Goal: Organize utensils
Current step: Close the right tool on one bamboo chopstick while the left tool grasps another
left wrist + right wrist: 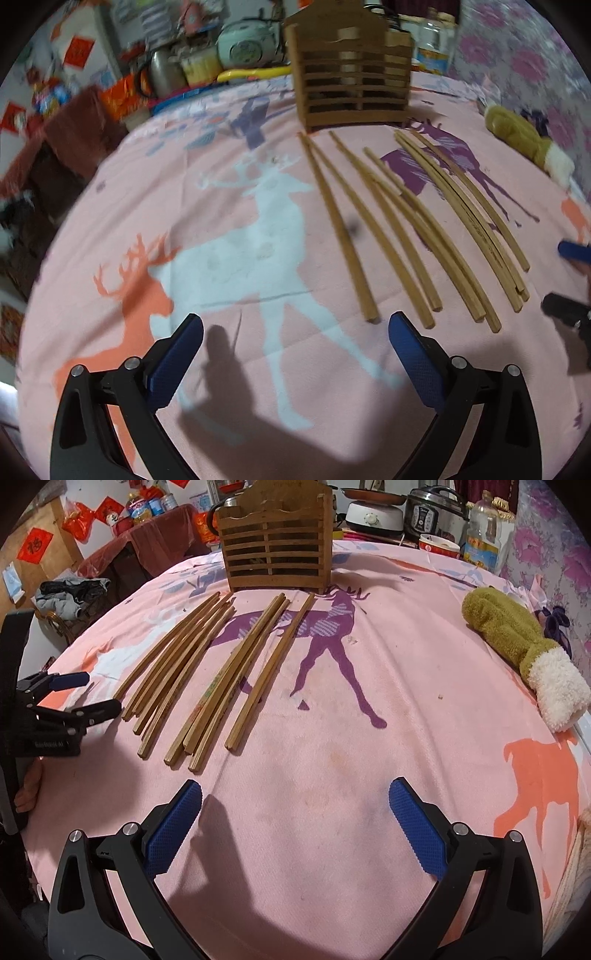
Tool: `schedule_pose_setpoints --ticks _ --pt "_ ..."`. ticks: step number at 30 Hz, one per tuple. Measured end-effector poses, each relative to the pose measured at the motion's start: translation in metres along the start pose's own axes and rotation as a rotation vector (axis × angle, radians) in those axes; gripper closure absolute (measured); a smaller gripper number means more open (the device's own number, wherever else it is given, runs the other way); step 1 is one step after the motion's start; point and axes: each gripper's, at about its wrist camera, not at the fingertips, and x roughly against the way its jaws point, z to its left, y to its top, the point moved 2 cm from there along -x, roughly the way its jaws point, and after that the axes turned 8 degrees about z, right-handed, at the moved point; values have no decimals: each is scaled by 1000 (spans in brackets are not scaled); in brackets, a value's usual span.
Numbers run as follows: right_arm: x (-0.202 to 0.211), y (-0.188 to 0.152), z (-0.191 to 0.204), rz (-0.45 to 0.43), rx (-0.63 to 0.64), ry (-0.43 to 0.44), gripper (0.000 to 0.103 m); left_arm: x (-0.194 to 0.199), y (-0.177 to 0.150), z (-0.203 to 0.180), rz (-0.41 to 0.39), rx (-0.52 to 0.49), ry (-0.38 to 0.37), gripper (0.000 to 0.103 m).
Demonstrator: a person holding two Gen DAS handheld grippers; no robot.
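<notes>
Chopsticks (pixel 207 668): a loose spread of wooden sticks lying flat on the pink deer-print cloth (pixel 332 775), thin ends toward the holder, none inside it that can be seen.
Holder (pixel 273 557): slatted wooden box standing upright just behind the sticks; contents hidden behind the slats.
Left tool (pixel 295 325): blue pads wide apart, gripping nothing, just short of the nearest stick ends.
Right tool (pixel 295 794): pads wide apart, empty, over bare cloth.
Mitten (pixel 517 646): olive with white cuff, well apart to the right.
</notes>
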Motion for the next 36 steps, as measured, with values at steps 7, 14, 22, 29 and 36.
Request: schedule_pose_setpoints --ticks 7,14,22,29,36 --pt "-5 11 17 -21 99 -60 25 6 2 -1 -39 -1 -87 69" --pt "-2 15 14 -47 84 -56 71 5 1 11 -38 70 -133 91" --pt "-4 15 -15 -44 -40 4 69 5 -1 8 -36 57 -123 67" --pt "0 15 -9 -64 -11 -3 96 10 -2 9 -65 56 -164 97" --pt "44 13 2 -276 29 -93 96 46 1 9 -204 59 -107 97"
